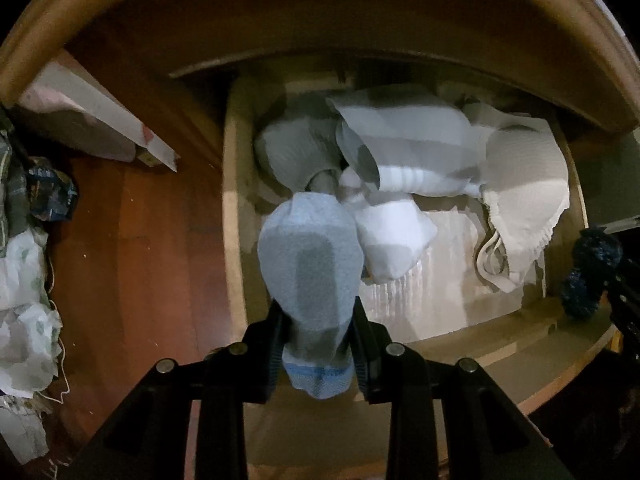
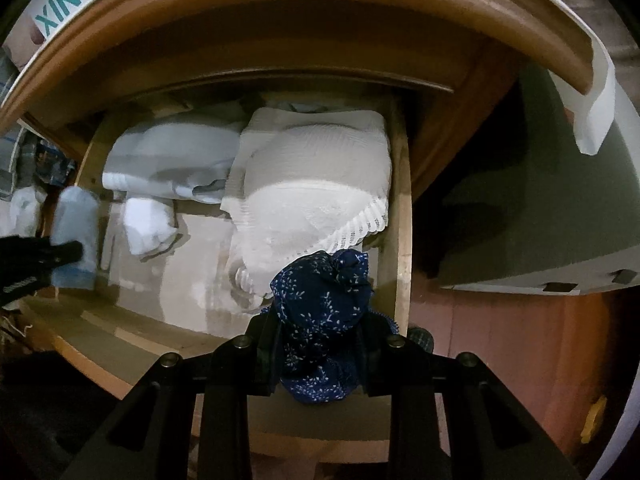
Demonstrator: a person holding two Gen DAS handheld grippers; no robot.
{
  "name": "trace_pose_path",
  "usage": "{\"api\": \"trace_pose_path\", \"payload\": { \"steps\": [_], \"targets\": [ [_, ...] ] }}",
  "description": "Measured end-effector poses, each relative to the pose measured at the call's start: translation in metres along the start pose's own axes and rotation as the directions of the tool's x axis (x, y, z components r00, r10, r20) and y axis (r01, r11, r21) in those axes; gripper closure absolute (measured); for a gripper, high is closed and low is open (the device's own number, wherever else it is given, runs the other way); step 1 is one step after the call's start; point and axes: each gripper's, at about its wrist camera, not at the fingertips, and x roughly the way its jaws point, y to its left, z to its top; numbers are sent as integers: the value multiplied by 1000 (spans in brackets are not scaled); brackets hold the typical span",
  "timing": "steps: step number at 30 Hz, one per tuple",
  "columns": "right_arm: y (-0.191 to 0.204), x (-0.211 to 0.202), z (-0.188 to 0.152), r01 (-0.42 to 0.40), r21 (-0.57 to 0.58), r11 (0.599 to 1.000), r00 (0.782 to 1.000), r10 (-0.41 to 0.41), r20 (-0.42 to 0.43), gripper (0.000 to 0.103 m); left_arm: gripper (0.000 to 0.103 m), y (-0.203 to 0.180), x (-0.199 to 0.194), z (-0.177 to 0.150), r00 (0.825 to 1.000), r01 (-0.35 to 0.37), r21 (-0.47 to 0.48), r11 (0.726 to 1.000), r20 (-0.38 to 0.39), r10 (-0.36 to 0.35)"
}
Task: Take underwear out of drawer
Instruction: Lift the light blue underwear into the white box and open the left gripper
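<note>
Navy underwear (image 2: 320, 312) pinched by right tool (image 2: 318, 344), pale sock (image 1: 312, 280) by left tool (image 1: 318, 344), wooden drawer (image 2: 402, 200)

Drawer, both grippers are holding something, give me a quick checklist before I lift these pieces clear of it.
1. Left gripper jaws clamp the pale blue sock: ok.
2. Right gripper jaws clamp the navy flowered cloth: ok.
3. Sock hangs free of the white pile: ok.
4. Navy cloth free of the white lace-edged garment: cannot tell.
5. Drawer pulled open: ok.
</note>
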Motion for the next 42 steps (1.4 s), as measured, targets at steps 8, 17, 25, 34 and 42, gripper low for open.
{"api": "trace_pose_path", "payload": {
  "steps": [8,17,25,34,42],
  "targets": [
    [-4,1,-4,-17,-8,1000,1000,17,20,77,73,-1,-26,-7,999,8,46,999,48,-10],
    [-12,0,-3,-82,22,996,995,81,56,77,73,-6,-77,-12,993,-18,107,994,121,5],
    [-15,-3,-1,-99,27,995,992,97,75,77,73,-4,-159,-9,969,21,145,989,239,-56],
    [-14,-4,-2,-101,17,995,991,99,88,77,73,2,-288,36,886,11,141,990,457,-75],
    [-17,-9,-3,-123,28,992,987,120,105,77,73,-9,-318,118,861,-15,115,993,507,-46]
  ]
}}
